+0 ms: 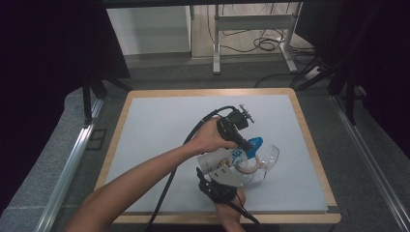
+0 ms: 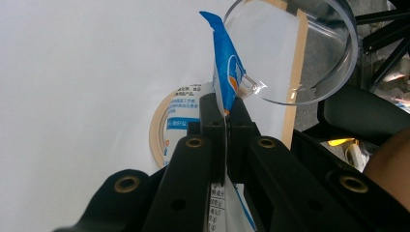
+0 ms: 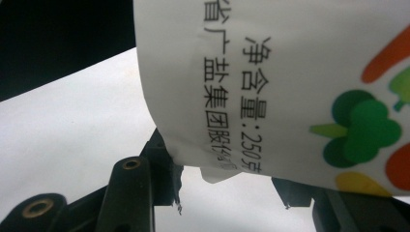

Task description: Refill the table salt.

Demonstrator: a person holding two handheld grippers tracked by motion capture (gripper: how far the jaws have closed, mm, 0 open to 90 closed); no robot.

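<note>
From above, my left tool (image 1: 241,140) pinches the blue top of the salt bag (image 1: 227,159), its long axis running left to right over the grey bench (image 1: 159,130), blue end tipped toward the clear glass (image 1: 270,157) beside a tape ring (image 1: 247,168). Along my left tool (image 2: 225,113), the jaws press the bag's blue corner (image 2: 225,63) flat, pointing at the glass (image 2: 309,53). My right tool (image 3: 227,186) clamps the bag's white bottom (image 3: 290,72).

the work surface is a table (image 1: 145,140) with a pale blue-grey top and a light wooden border running round all four sides. the border shows at the far edge, down both sides and along the near edge. it stands on grey carpeted floor (image 1: 58,159).

a roll of tape (image 2: 157,126), beige, lies flat on the top in the right near quarter, partly hidden from above. whether the clear plastic cup (image 1: 270,157) beside it rests on the surface cannot be told. the table top carries no marks or stains that can be made out.
</note>
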